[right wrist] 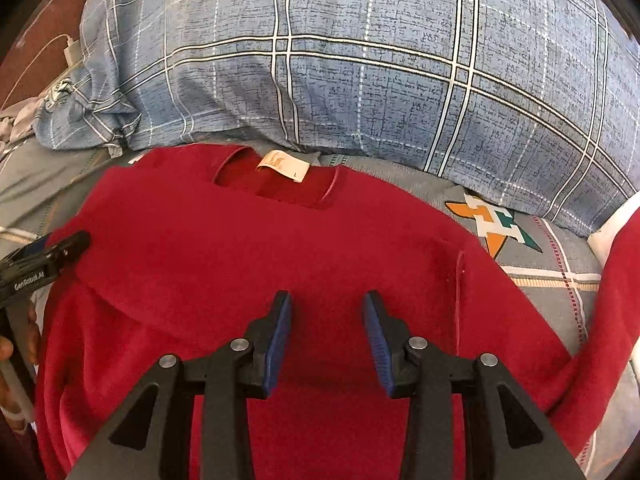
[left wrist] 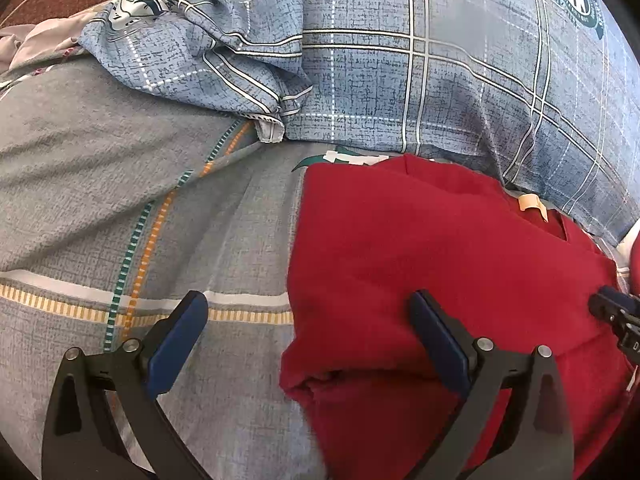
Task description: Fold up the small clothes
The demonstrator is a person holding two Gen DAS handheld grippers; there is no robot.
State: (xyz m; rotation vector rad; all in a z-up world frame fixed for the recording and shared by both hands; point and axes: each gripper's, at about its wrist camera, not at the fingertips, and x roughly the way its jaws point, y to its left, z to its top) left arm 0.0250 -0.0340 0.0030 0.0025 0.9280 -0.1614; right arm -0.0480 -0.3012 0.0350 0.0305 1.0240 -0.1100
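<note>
- The left gripper (left wrist: 308, 312) is spread wide and holds nothing. One finger is over the grey bed sheet (left wrist: 120, 200), the other over the red sweater (left wrist: 420, 248).
- The right gripper (right wrist: 326, 316) is partly open, with nothing between its blue pads (right wrist: 280, 340). It hangs over the middle of the sweater.
- The sweater lies flat on the sheet, neck up by the blue checked pillow (right wrist: 360, 60), with a small tag (right wrist: 283, 165) at the collar.
- It looks soft, light and floppy. It will likely sag, so pinching an edge or a shoulder seems best.
- The bottom hem is cut off, and one sleeve runs out of view on the right.
</note>
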